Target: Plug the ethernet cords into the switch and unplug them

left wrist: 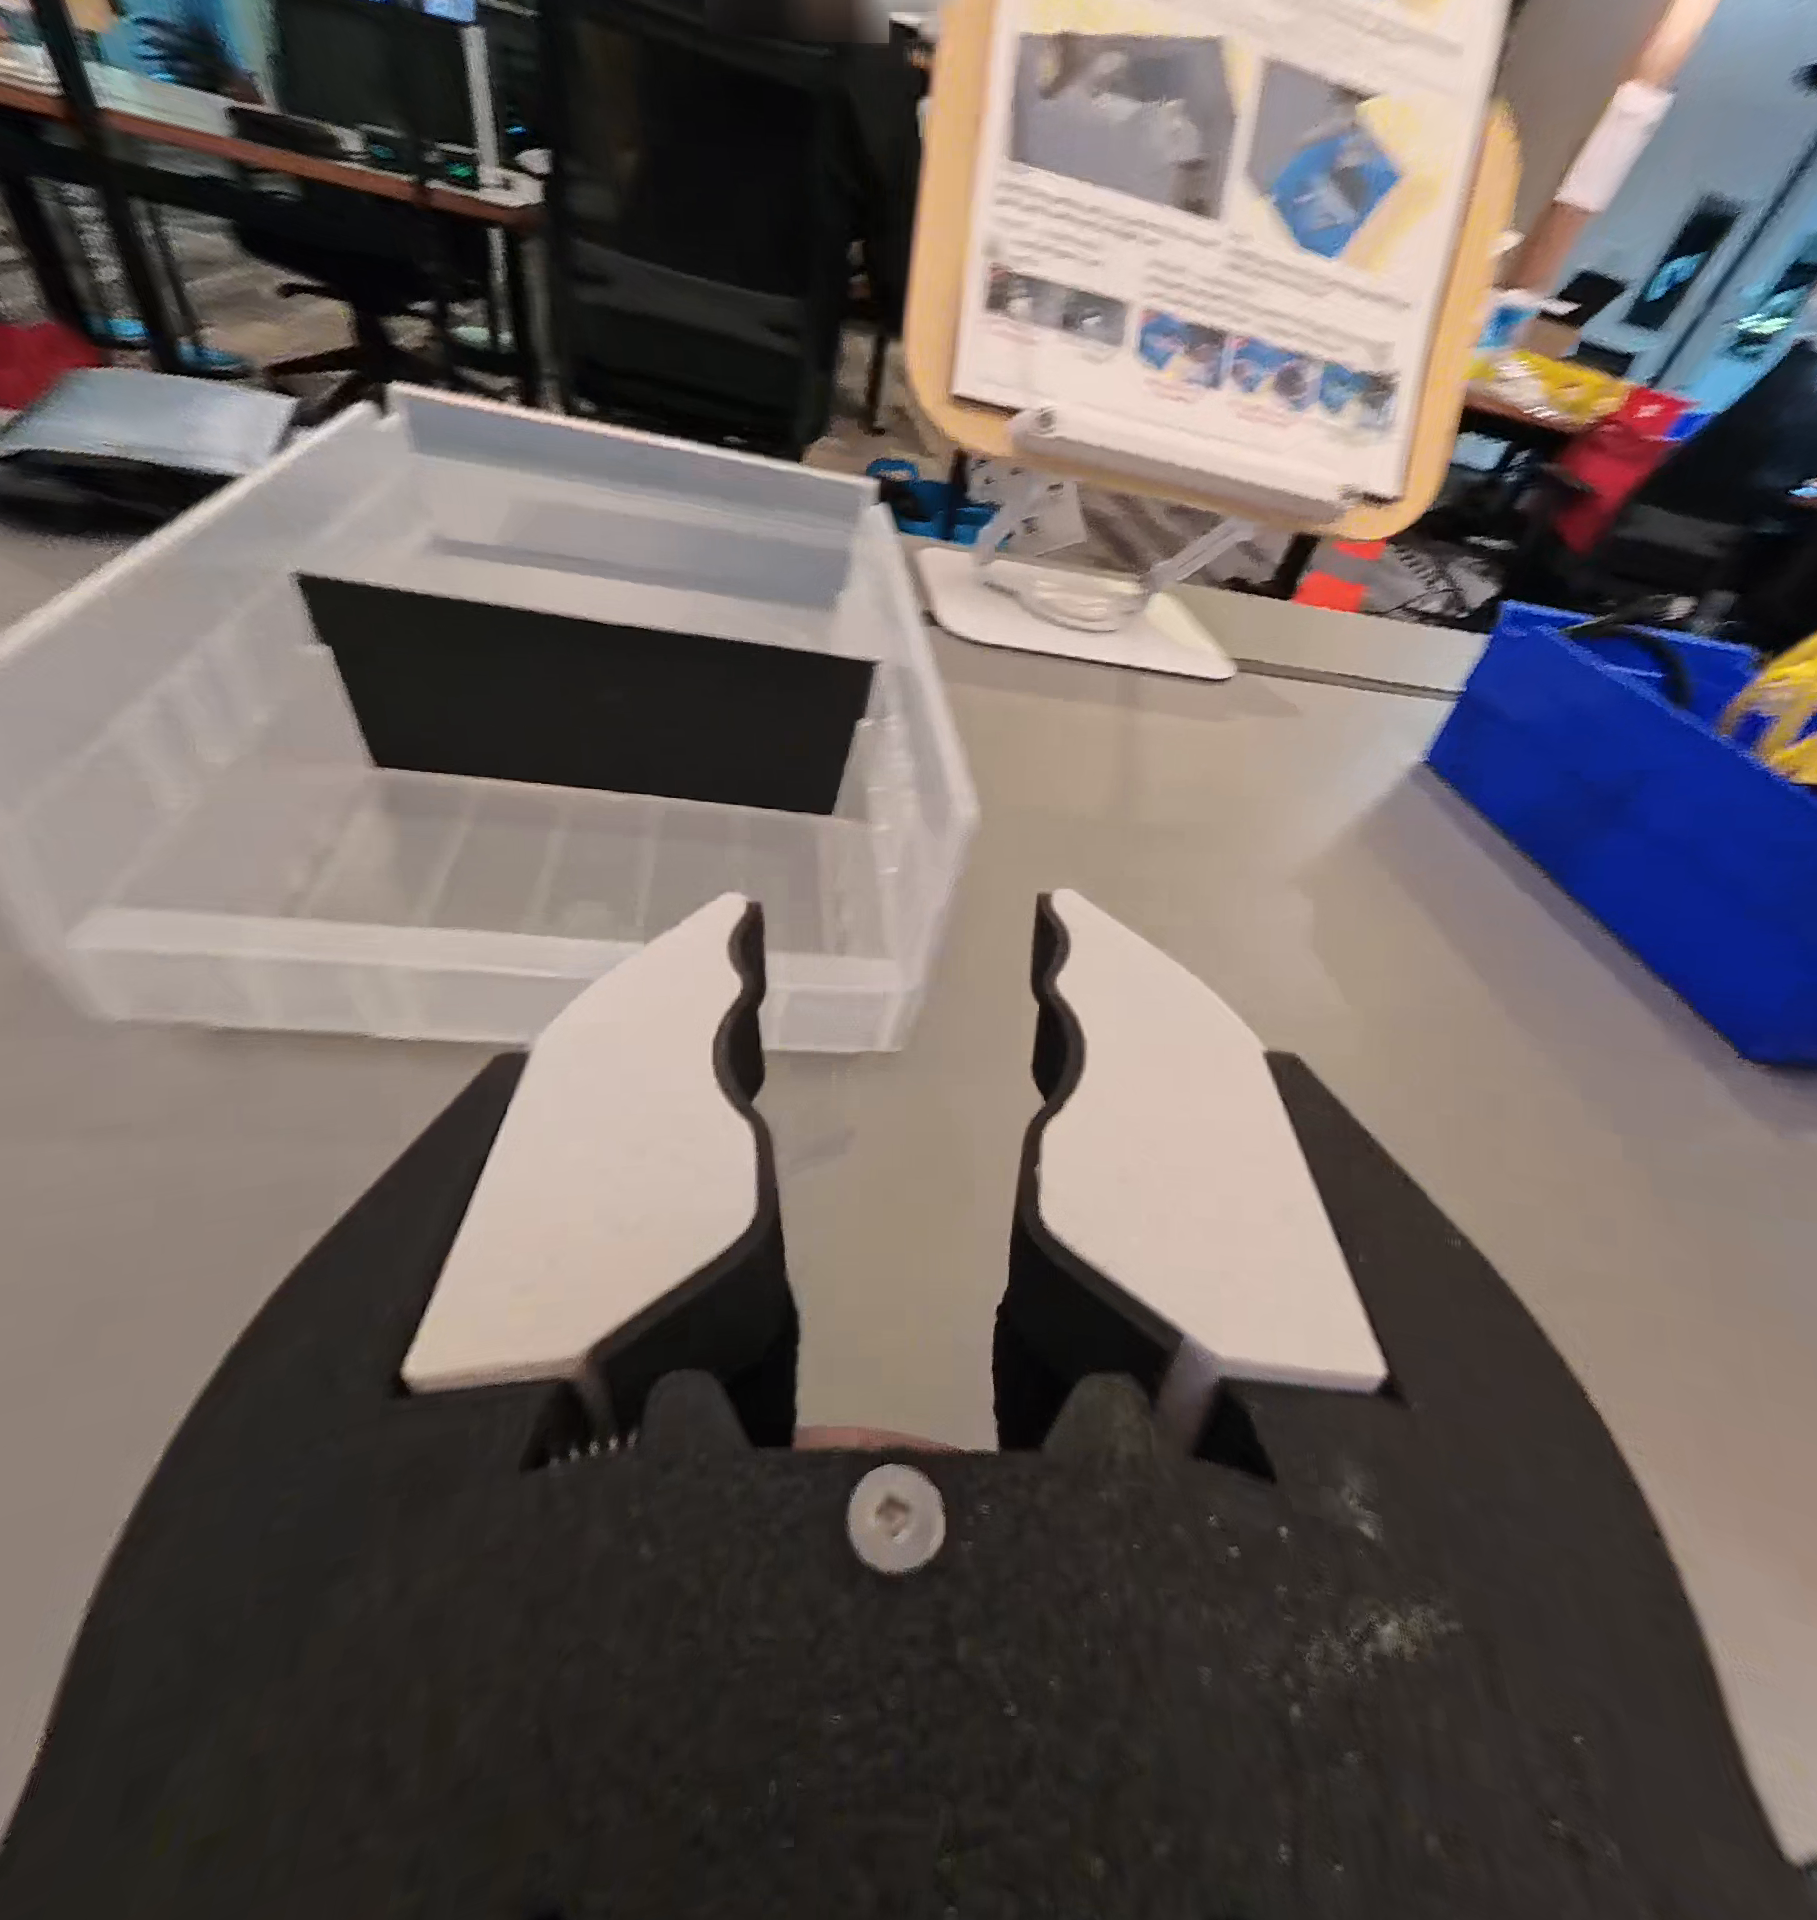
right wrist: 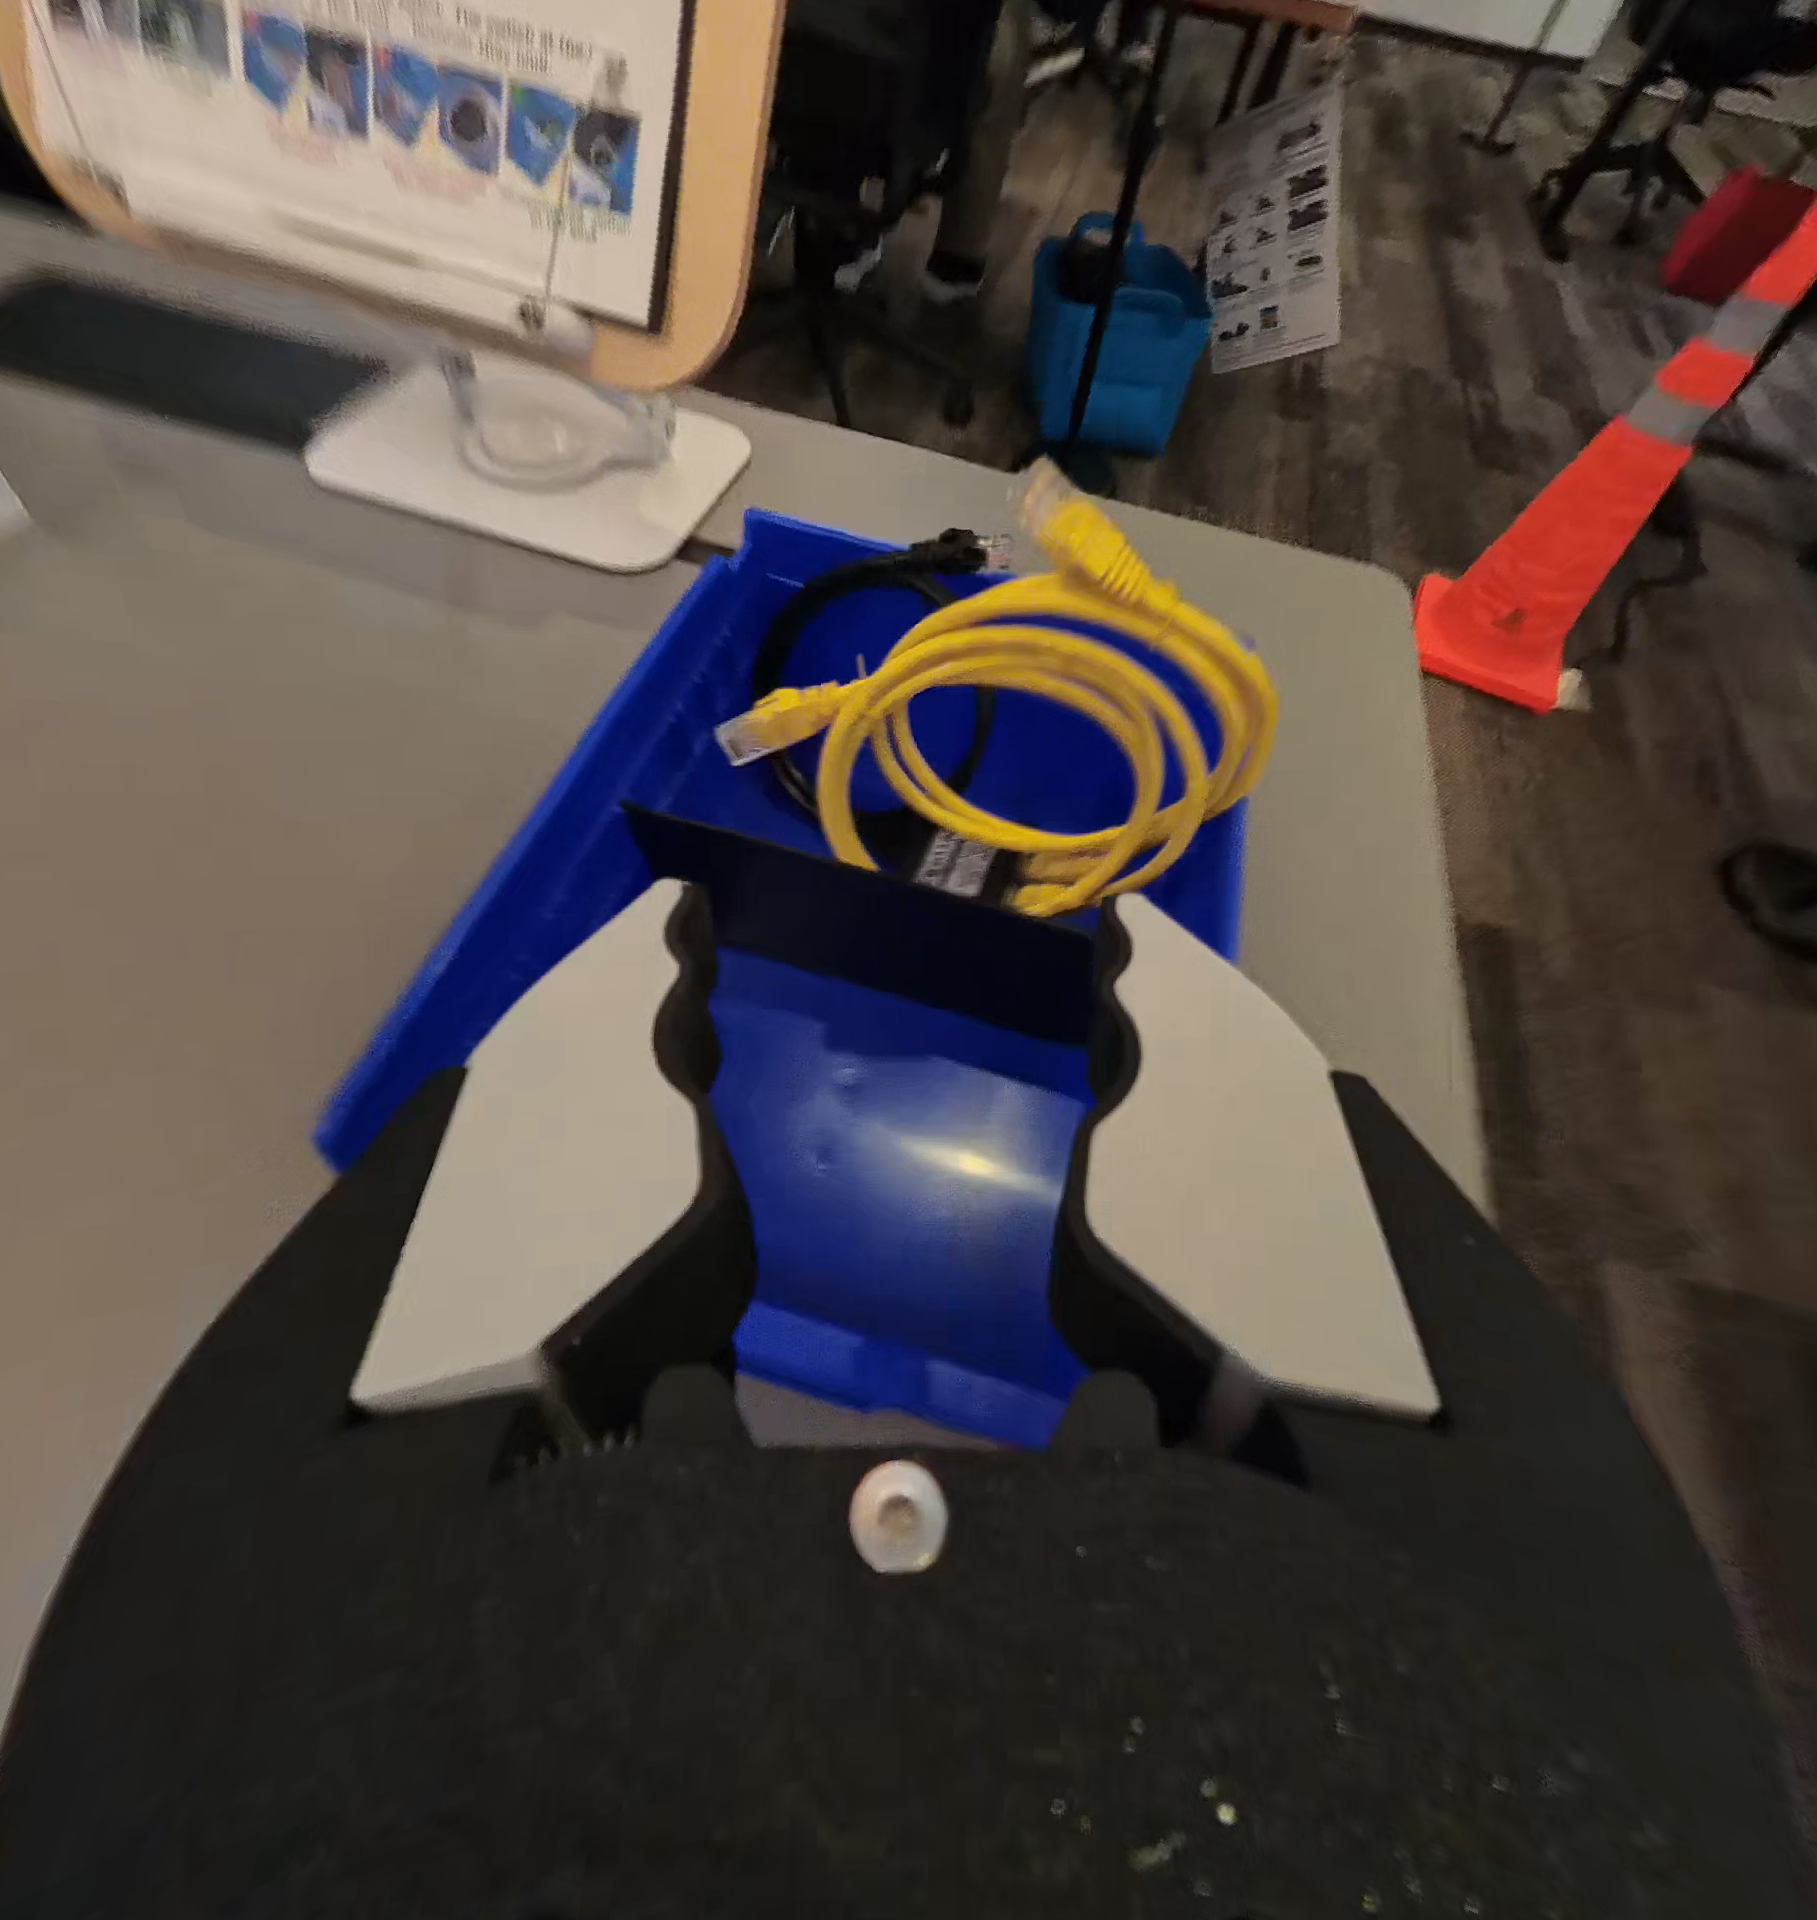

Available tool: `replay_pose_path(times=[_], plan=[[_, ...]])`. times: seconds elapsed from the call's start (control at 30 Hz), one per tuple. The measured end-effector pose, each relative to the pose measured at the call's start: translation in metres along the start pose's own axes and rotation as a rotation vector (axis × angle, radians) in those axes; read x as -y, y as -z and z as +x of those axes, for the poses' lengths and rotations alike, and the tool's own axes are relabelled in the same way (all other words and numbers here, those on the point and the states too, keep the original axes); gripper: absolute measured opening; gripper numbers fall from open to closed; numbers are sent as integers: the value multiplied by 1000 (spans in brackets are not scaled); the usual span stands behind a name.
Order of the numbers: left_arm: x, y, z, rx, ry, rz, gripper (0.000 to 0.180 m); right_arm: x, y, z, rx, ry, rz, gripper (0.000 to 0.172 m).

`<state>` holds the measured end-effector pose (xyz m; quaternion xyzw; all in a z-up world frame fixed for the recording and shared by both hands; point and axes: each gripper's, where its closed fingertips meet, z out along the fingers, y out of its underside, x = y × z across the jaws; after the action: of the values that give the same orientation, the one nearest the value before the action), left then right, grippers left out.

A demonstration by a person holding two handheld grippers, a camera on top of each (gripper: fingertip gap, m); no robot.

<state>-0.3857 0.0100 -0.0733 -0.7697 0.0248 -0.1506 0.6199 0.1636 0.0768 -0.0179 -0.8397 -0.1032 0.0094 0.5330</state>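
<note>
- Nearest my cameras are my own tools: the left gripper (left wrist: 896, 914) hangs over bare table (left wrist: 1247, 935) with its fingers spread and nothing between them.
- My right gripper (right wrist: 896, 914) sits above the blue bin (right wrist: 530, 894), fingers spread wide; the bin's black divider (right wrist: 883, 935) spans the gap between the tips, but I cannot tell whether either pad touches it, and I see nothing pinched.
- The grey table carries everything; its far right corner shows in the right wrist view, with dark floor beyond.
- To my left front stands a clear bin (left wrist: 914, 665), with a black divider (left wrist: 592, 696) upright across its middle. I see nothing in its near compartment.
- The blue bin stands on the right side of the table, well apart from the clear bin.
- Behind both bins a wooden board (left wrist: 935, 260) with a printed sheet stands on a white base (left wrist: 1080, 613).
- An orange cone (right wrist: 1610, 499) leans on the floor past the table's right edge.
- In the blue bin's far compartment lies a coiled yellow cord (right wrist: 1049, 727), one plug pointing left, the other sticking up past the far rim.
- A black cord (right wrist: 883, 582) lies under it, its plug near the far wall.
- A small black box (right wrist: 961, 862) shows just behind the divider under the yellow coil; I cannot tell whether it is the switch.
</note>
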Motion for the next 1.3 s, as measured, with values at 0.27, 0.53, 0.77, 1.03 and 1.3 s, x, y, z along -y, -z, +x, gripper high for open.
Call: replay_pose_path(times=[0.27, 0.53, 0.77, 1.03, 1.3], plan=[[-35, -6, -12, 11, -21, -160, 48, -105, 27, -79, -43, -47, 125, 69], [-33, -4, -15, 40, -52, -146, 52, -123, 25, -56, -10, -127, 91, 72], [-38, -9, -17, 34, -59, -168, 52, -121, 10, -62, 9, -72, 85, 72], [-44, -11, -6, 12, -102, -187, 52, -119, 10, -69, 23, -45, 92, 70], [-45, -12, -7, 7, -90, -196, 52, -118, 11, -63, 40, -104, 105, 70]])
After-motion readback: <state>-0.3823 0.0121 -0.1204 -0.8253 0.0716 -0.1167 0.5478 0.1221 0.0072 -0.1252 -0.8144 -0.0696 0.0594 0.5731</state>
